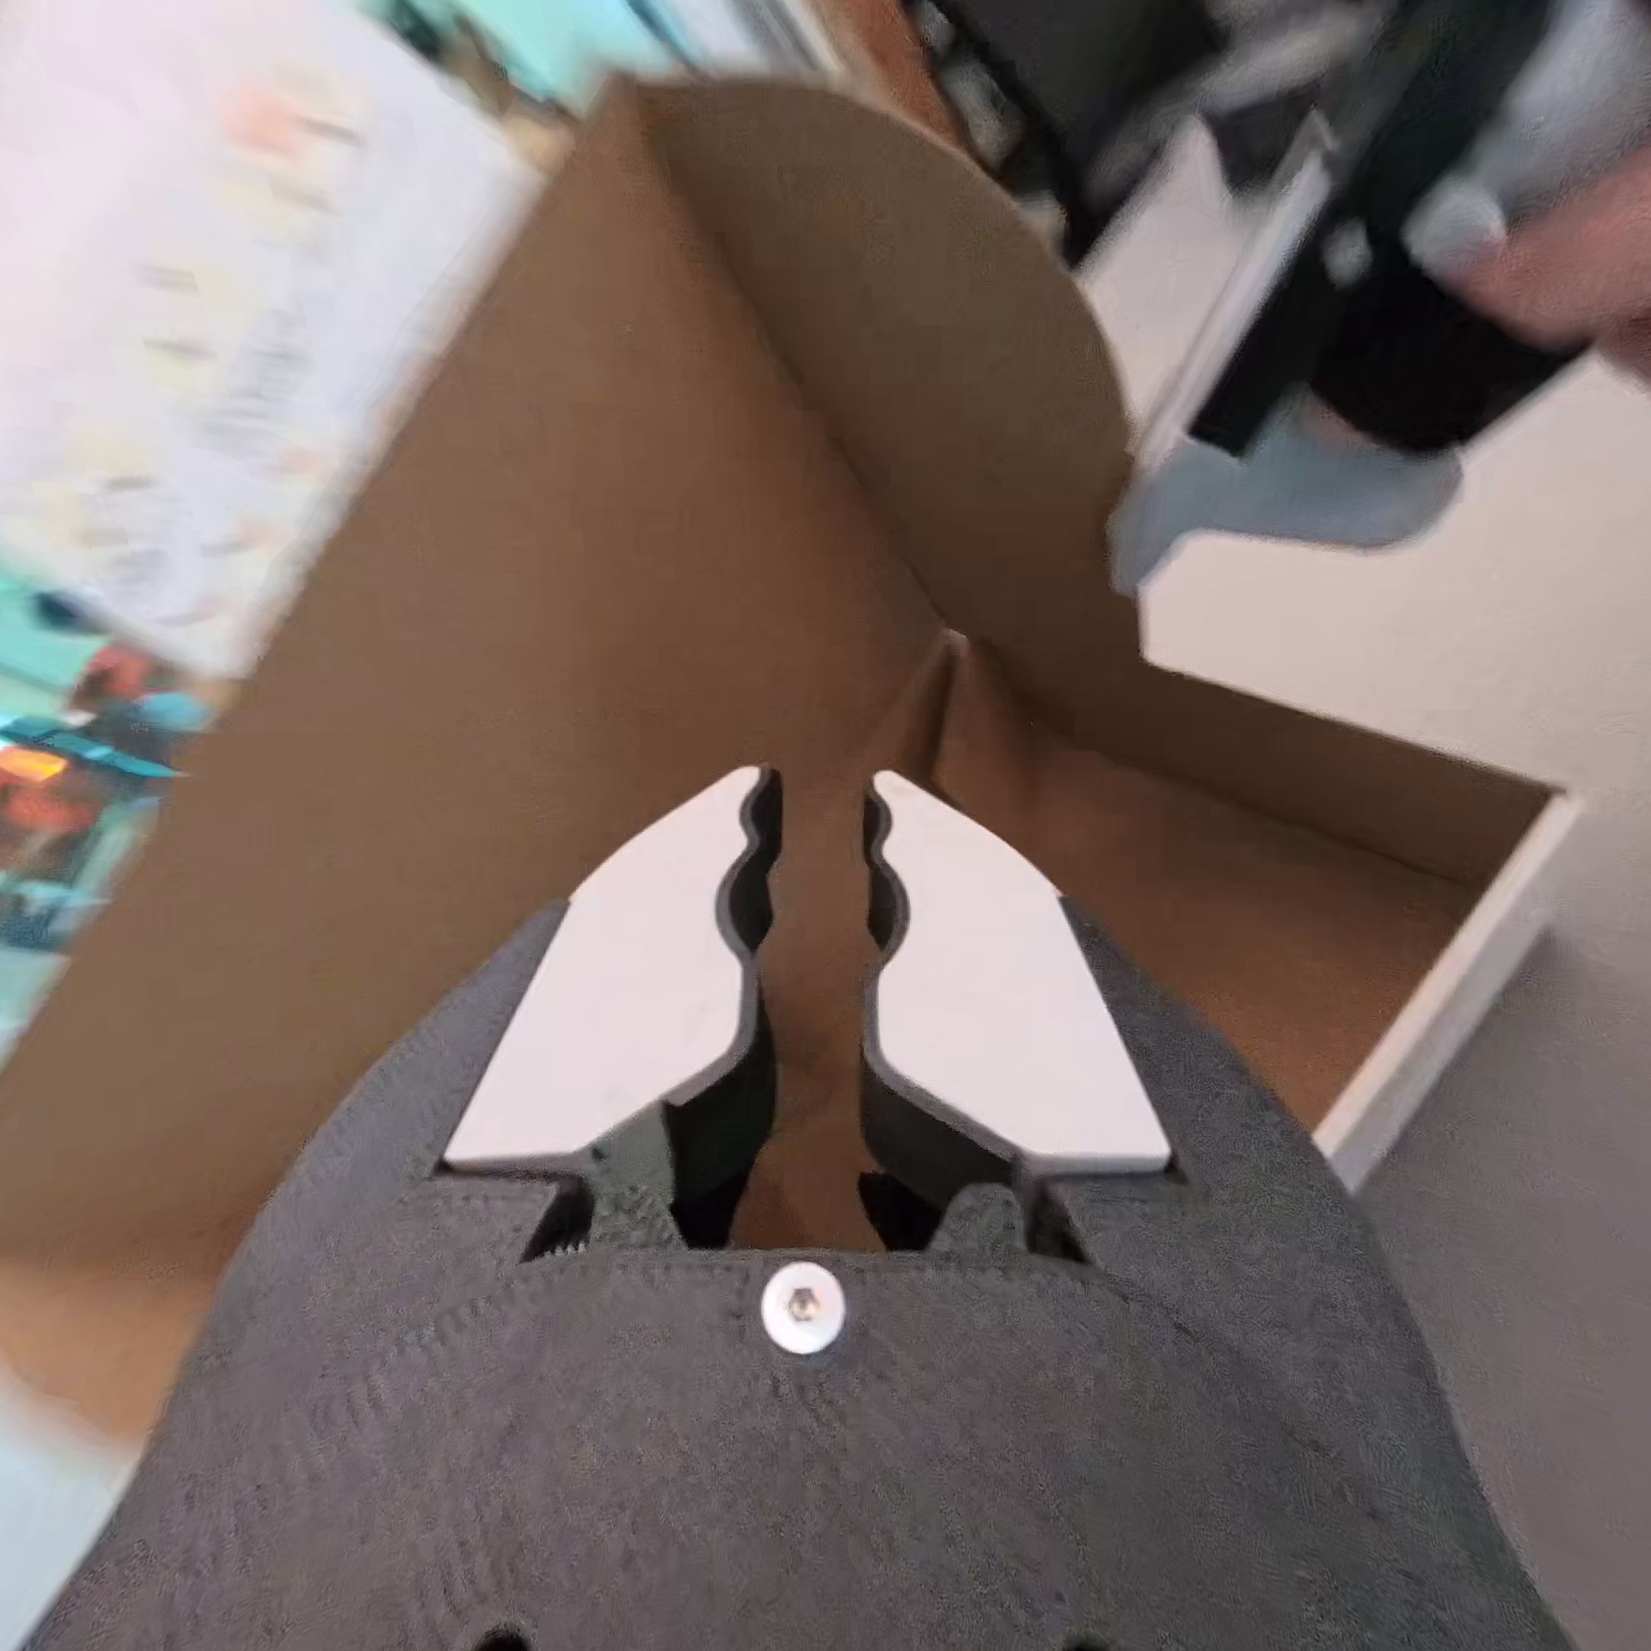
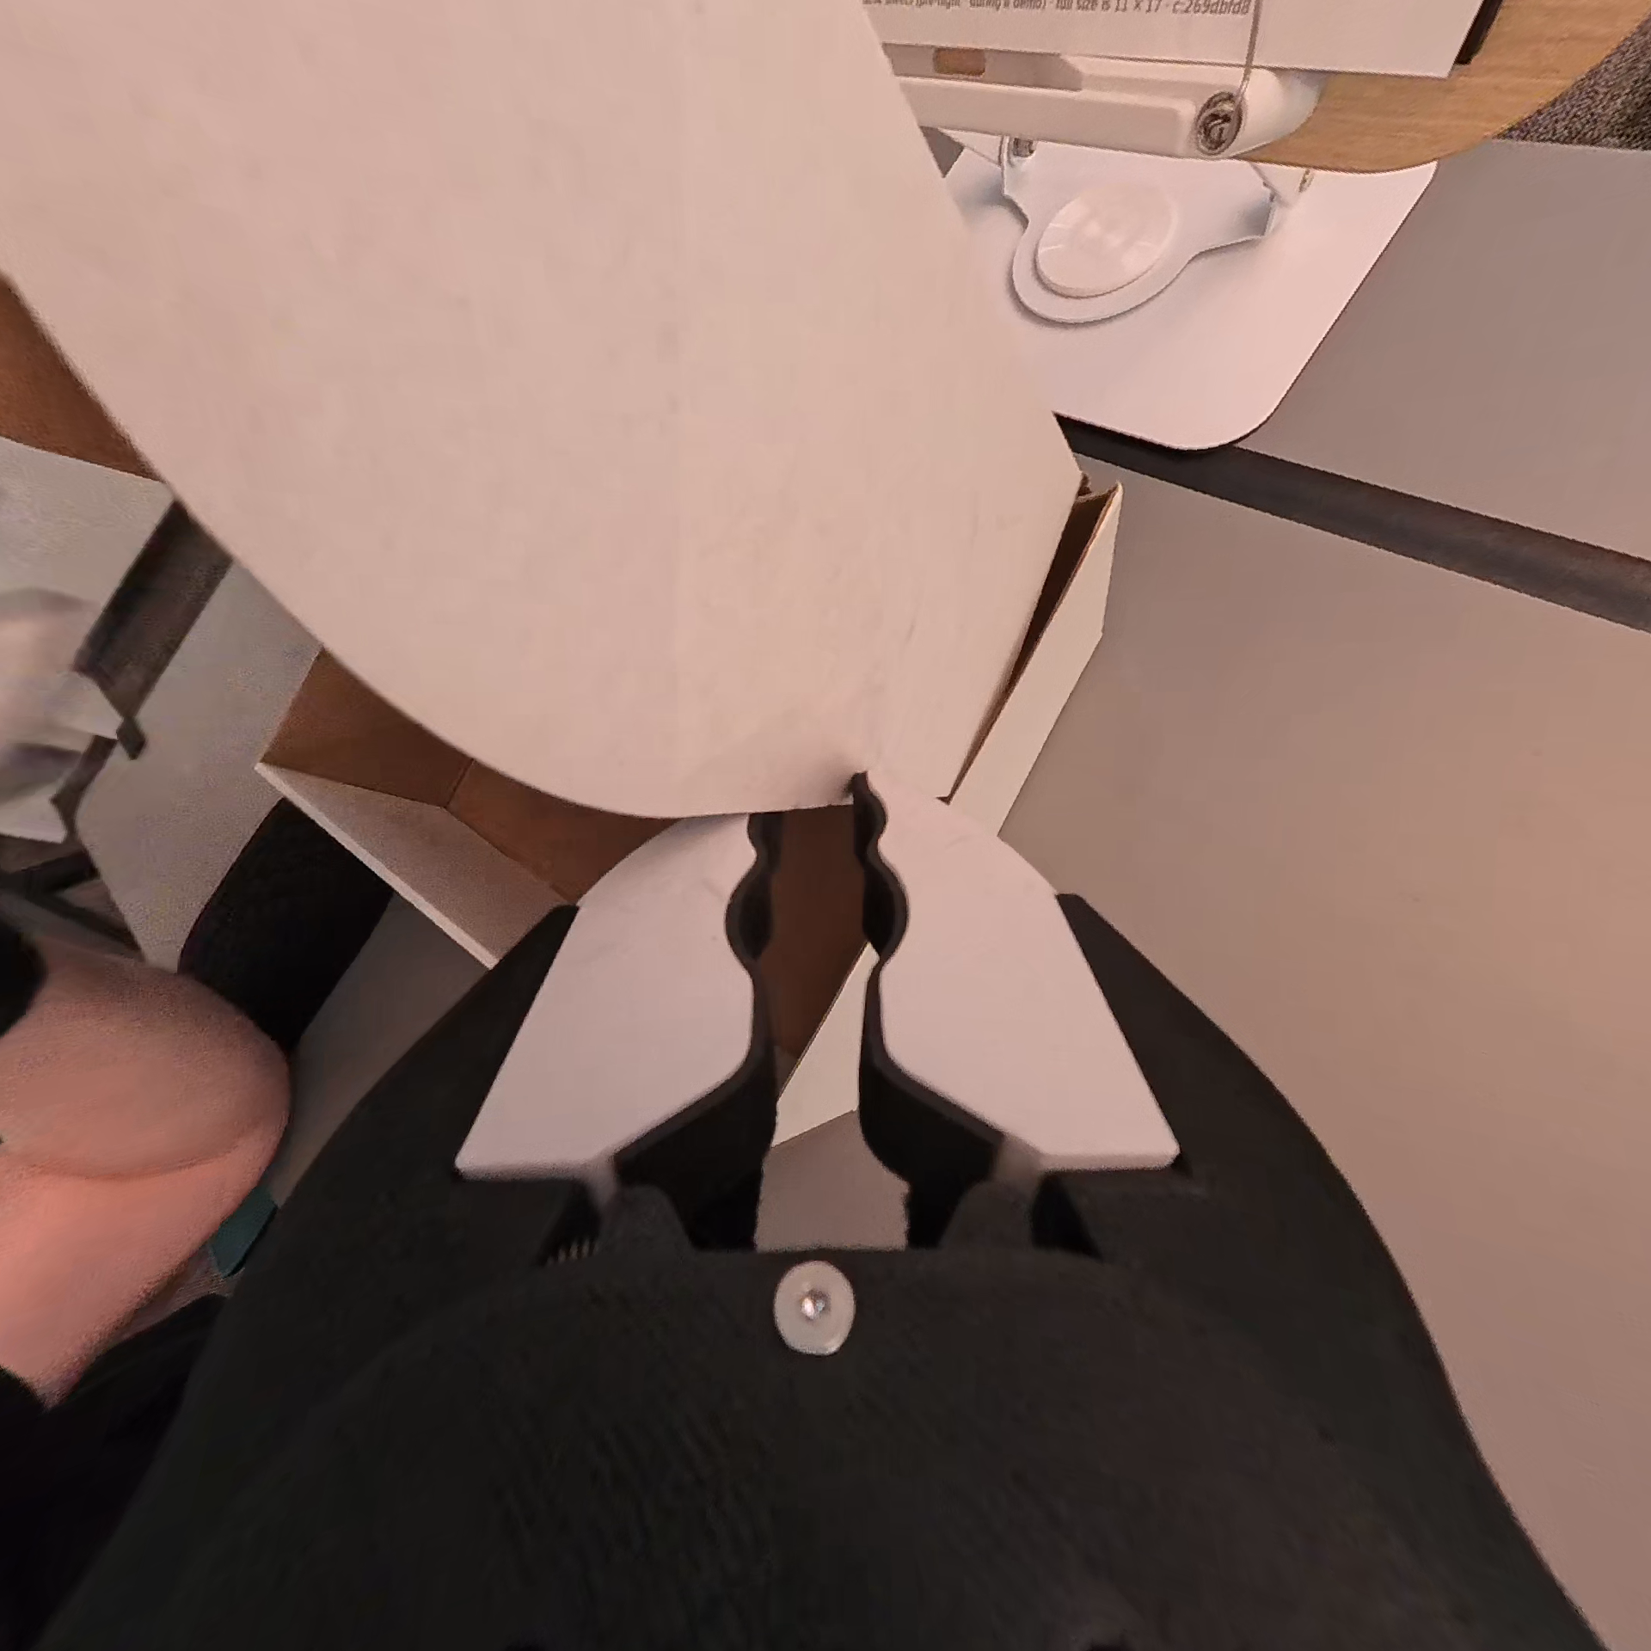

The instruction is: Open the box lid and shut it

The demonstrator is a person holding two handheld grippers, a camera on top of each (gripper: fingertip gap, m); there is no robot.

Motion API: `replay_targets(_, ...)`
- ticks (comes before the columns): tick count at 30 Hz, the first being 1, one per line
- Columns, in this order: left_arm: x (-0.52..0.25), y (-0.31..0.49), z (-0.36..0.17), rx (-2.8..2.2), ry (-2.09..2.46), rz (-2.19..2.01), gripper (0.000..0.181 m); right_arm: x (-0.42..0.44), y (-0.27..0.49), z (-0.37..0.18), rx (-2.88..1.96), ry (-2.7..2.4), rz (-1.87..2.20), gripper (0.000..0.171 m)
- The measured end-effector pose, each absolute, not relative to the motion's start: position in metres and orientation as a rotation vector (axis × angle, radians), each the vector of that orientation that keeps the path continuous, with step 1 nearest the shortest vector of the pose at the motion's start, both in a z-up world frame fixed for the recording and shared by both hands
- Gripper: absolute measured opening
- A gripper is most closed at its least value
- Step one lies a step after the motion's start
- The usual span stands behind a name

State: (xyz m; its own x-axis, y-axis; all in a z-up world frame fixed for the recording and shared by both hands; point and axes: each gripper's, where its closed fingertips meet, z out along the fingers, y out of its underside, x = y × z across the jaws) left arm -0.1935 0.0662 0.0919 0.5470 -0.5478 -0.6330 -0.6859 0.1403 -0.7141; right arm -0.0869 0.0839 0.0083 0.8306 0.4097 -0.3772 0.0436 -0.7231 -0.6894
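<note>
The box (image 1: 1447, 983) is white outside and brown inside, and stands open on a grey table. Its lid (image 1: 536, 536) is raised and shows its brown inner face. A rounded side flap (image 1: 938, 357) stands out from the lid. My left gripper (image 1: 820, 786) is over the box's inside, jaws a little apart with nothing between them. My right gripper (image 2: 808, 804) is narrowly open, and its fingertips touch the lower edge of the flap's white outer face (image 2: 536, 402). It also shows blurred in the left wrist view (image 1: 1152, 545), at the flap's edge.
A white stand with a round base (image 2: 1161, 268) sits beyond the box, under a curved wooden edge (image 2: 1429, 107). The grey table (image 2: 1340, 804) has a dark seam across it. A hand (image 2: 116, 1117) is at lower left. A blurred white sheet (image 1: 179, 313) is left of the lid.
</note>
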Motion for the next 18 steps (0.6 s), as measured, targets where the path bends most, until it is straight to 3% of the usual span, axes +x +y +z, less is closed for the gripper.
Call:
replay_targets(4, -0.286, 0.061, 0.158, -1.525, 0.636, 0.09, 0.039, -0.087, 0.083, 0.008, -2.31, -0.331, 0.675, 0.016)
replay_targets(5, -0.309, 0.067, 0.16, -1.567, 0.545, 0.059, 0.051, -0.087, 0.083, 0.008, -2.31, -0.333, 0.672, 0.016)
replay_targets(7, -0.344, 0.086, 0.154, -1.662, 0.417, 0.0, 0.071, -0.087, 0.082, 0.008, -2.313, -0.336, 0.663, 0.016)
replay_targets(12, -0.386, 0.131, 0.095, -1.947, 0.374, -0.038, 0.081, -0.089, 0.078, 0.004, -2.34, -0.361, 0.637, 0.016)
replay_targets(13, -0.382, 0.136, 0.085, -1.975, 0.41, -0.068, 0.08, -0.089, 0.078, 0.004, -2.344, -0.364, 0.631, 0.016)
replay_targets(16, -0.38, 0.147, 0.056, -2.067, 0.521, -0.062, 0.05, -0.089, 0.074, 0.0, -2.373, -0.385, 0.614, 0.014)
replay_targets(17, -0.379, 0.148, 0.049, -2.084, 0.566, -0.049, 0.027, -0.088, 0.071, -0.002, -2.391, -0.396, 0.606, 0.013)
replay_targets(18, -0.379, 0.148, 0.044, -2.093, 0.597, -0.03, 0.023, -0.086, 0.069, -0.005, -2.409, -0.401, 0.59, 0.012)
